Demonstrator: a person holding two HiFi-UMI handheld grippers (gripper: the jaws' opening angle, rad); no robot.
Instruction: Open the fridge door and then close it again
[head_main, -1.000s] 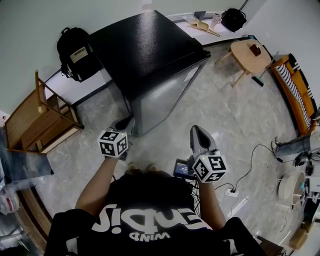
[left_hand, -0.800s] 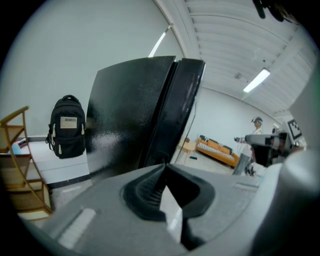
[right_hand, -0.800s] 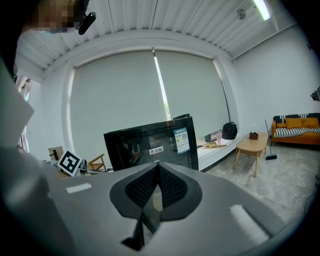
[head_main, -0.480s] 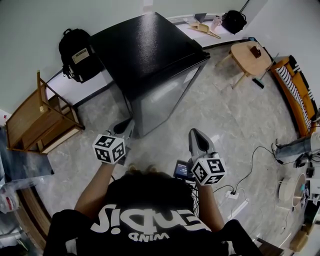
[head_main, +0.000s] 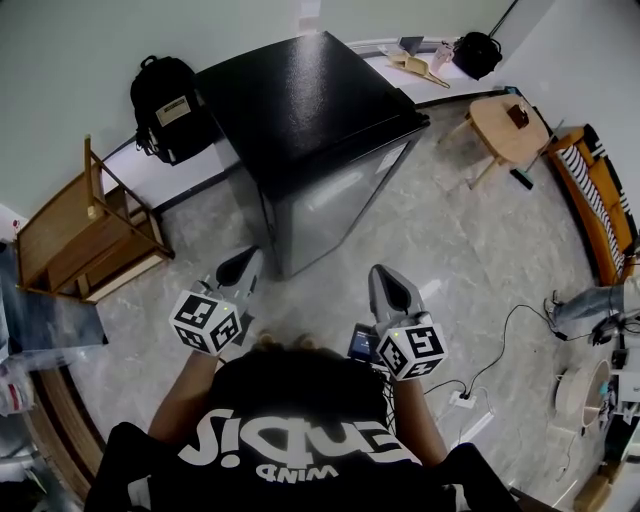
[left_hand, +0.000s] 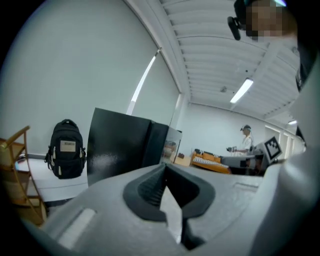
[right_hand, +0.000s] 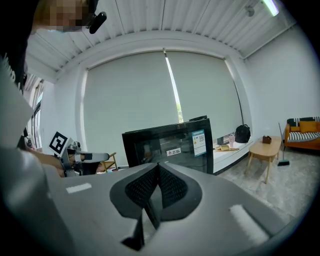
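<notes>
**Both grippers closed and empty in front of the shut fridge**

The black fridge (head_main: 310, 110) is seen from above in the head view, standing on the pale stone floor (head_main: 440, 240) with its back near the wall. Its door (head_main: 340, 205) is shut flush against the body. In the right gripper view the glossy front of the fridge (right_hand: 170, 145) is faced almost squarely, and labels can be made out on it, though their print is too small to be read. In the left gripper view the fridge (left_hand: 120, 145) is seen from its side corner.

The left gripper (head_main: 250, 258) is held in front of the fridge's near corner, apart from it. Its jaws are pressed together in the left gripper view (left_hand: 165, 175), and nothing is held between them. The right gripper (head_main: 382, 272) is held beside it, farther from the door and also clear of it. Its jaws are likewise closed on each other (right_hand: 157, 182) and are empty. No part of the fridge is touched by either gripper.

A black backpack (head_main: 170, 105) is leant against the wall to the left of the fridge, and a wooden chair (head_main: 85, 235) is placed farther left. A small round wooden table (head_main: 505, 125) and an orange sofa (head_main: 600, 200) are found to the right.
</notes>
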